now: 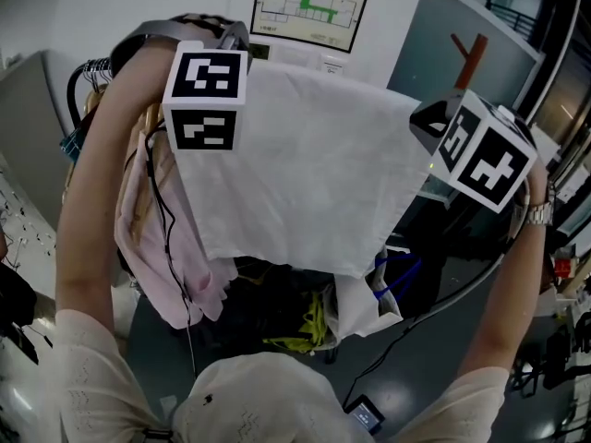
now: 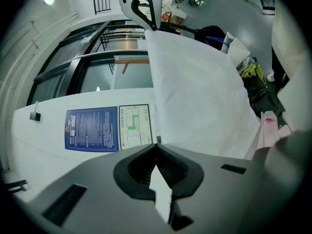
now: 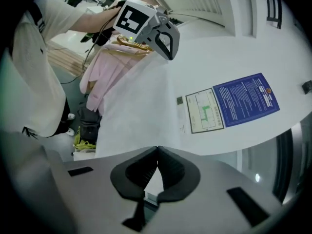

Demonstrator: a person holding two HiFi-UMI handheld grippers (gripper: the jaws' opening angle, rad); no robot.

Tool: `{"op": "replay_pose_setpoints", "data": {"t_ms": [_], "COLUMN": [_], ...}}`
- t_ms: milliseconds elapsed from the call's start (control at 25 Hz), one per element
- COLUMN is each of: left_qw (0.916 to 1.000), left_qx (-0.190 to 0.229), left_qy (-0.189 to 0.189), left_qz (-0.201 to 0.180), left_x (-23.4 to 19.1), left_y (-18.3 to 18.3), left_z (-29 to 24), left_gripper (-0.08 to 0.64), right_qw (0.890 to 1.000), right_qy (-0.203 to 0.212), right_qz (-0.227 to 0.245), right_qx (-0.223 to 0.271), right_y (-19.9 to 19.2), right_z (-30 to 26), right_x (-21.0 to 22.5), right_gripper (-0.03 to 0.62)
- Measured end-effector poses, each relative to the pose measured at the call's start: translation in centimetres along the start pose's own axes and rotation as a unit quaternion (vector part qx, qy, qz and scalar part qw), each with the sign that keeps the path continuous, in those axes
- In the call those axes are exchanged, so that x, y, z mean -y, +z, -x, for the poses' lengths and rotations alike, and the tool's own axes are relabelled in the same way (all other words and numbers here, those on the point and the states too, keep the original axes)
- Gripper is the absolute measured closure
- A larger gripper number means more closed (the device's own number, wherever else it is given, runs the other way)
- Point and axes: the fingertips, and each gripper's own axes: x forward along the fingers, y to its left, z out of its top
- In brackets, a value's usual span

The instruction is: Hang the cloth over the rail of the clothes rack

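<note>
A white cloth hangs spread out between my two raised grippers. My left gripper is shut on its upper left corner, and a tongue of cloth shows between the closed jaws. At the upper right corner my right gripper is also shut on the cloth. Each gripper appears in the other's view: the right gripper and the left gripper. The clothes rack stands at the left with hangers; its rail is mostly hidden behind my left arm and the cloth.
A pink garment hangs on the rack just left of the cloth. Dark bags and a yellow-green item lie on the floor below. A floor-plan poster and a blue notice are on the white wall ahead.
</note>
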Motion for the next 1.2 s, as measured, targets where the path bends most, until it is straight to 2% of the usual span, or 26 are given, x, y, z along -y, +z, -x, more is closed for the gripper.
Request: {"op": "replay_pose_setpoints", "data": {"t_ms": [160,320,400,520,640,760,880,960,1040,1120,1200], "left_qw": [0.9987,0.9927,0.9893,0.9845,0.9745,0.9596,0.9476,0.9384,0.9301,0.9324,0.9421], "left_qx": [0.021,0.065,0.088,0.124,0.155,0.179,0.174,0.162,0.156,0.144,0.124], "left_qy": [-0.047,-0.101,-0.115,-0.125,-0.161,-0.214,-0.264,-0.302,-0.328,-0.323,-0.297], "left_qz": [0.001,-0.014,-0.017,0.001,0.022,0.04,0.047,0.042,0.052,0.072,0.094], "left_x": [2.9,7.3,9.4,12.6,17.5,23.8,30.8,36.0,41.0,45.3,48.6], "left_y": [1.3,3.1,4.2,6.2,8.5,10.9,12.6,13.5,14.6,15.9,17.2], "left_z": [2.1,4.2,4.9,5.7,6.5,7.1,7.5,8.3,9.9,11.9,13.4], "left_gripper": [0.55,0.55,0.551,0.55,0.551,0.55,0.55,0.551,0.551,0.551,0.55], "right_qw": [0.999,0.995,0.994,0.991,0.989,0.987,0.984,0.978,0.972,0.971,0.975], "right_qy": [0.036,0.058,0.061,0.055,0.035,0.047,0.082,0.11,0.138,0.149,0.128], "right_qz": [0.017,0.027,0.023,0.008,-0.026,-0.069,-0.107,-0.131,-0.151,-0.159,-0.165], "right_qx": [0.035,0.073,0.088,0.119,0.143,0.134,0.119,0.118,0.113,0.096,0.078], "right_y": [3.1,7.0,8.5,10.4,11.1,10.1,9.2,8.8,8.0,6.7,5.1], "right_z": [-0.4,-1.3,-1.9,-3.6,-5.9,-8.3,-9.7,-10.1,-10.2,-10.1,-10.1], "right_x": [-3.2,-6.7,-8.2,-10.6,-13.9,-19.3,-25.7,-30.3,-35.6,-41.2,-45.5], "right_gripper": [0.575,0.575,0.575,0.575,0.575,0.575,0.575,0.575,0.575,0.575,0.575]}}
